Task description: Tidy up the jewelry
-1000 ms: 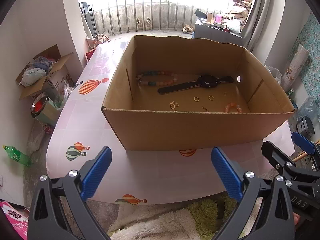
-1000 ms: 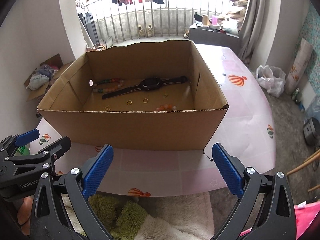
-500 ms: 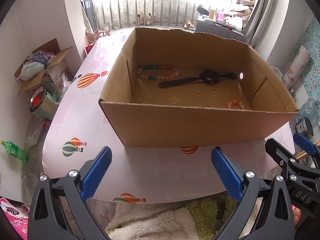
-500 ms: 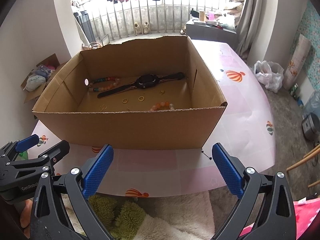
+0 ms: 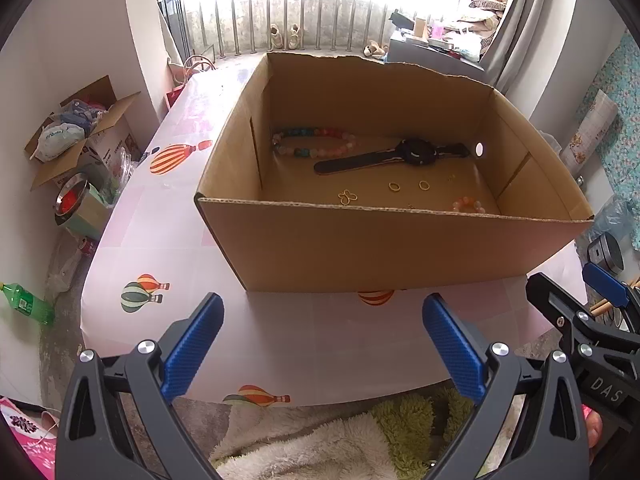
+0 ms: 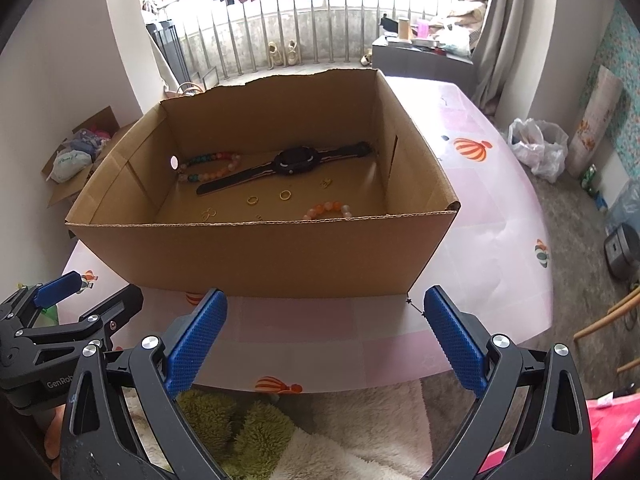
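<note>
Jewelry lies scattered on the floor of an open cardboard box (image 5: 384,248) that stands on the pink balloon-print surface (image 5: 168,232): a multicoloured bead bracelet (image 5: 312,145) in the far left corner as the left wrist view has it, a black watch (image 5: 416,153) stretched along the back, two small gold rings (image 5: 395,187) near the middle, a gold butterfly-shaped piece (image 5: 347,197) close to the near wall, and an orange bead bracelet (image 6: 329,209) partly hidden behind that wall. Nothing outside the box looks like jewelry, so the sorting appears either finished or not yet begun; which one cannot be told from here. If pieces are to be lifted out, the next move calls for reaching over the tall near wall and descending steeply, and the thin rings lying flat on cardboard would need a fine, precise pinch. The left tongs (image 5: 322,346) hover low before the box with their blue pads spread wide, holding and touching nothing. The right tongs (image 6: 326,340) sit just beside them, equally wide apart and empty, above the surface's near edge.
</note>
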Available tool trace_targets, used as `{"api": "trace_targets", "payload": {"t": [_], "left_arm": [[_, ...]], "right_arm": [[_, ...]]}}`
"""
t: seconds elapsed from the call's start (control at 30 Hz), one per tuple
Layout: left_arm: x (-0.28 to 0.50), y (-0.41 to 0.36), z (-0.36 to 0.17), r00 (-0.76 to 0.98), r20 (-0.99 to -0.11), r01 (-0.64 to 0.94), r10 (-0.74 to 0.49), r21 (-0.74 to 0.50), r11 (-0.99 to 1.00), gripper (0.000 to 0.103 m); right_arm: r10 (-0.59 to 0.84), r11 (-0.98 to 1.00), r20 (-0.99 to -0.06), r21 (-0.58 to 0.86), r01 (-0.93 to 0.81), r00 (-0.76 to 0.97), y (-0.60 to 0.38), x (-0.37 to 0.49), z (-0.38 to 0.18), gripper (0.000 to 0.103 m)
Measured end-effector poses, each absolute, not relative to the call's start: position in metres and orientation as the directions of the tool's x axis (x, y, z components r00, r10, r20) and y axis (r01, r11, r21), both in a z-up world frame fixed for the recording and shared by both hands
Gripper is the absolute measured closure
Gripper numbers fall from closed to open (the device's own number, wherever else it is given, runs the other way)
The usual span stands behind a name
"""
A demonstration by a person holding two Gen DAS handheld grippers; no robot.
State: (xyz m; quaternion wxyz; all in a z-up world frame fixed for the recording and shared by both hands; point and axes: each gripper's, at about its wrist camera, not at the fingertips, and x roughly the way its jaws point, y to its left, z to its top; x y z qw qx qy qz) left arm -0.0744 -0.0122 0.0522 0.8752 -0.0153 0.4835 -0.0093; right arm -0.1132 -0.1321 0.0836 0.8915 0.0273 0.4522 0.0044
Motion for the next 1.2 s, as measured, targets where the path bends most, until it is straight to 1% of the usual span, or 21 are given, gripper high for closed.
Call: {"api": "trace_targets", "payload": {"t": [1.2], "left_arm": [[-0.0738,-0.0127,0.0490,0.520,-0.853,0.002,-0.049,-0.056,0.998,0.005]], "right_arm": [[0.034,0.997,-0.817,0.063,0.032,0.575,-0.1322,-0.1145,0.0811,0.008]]}}
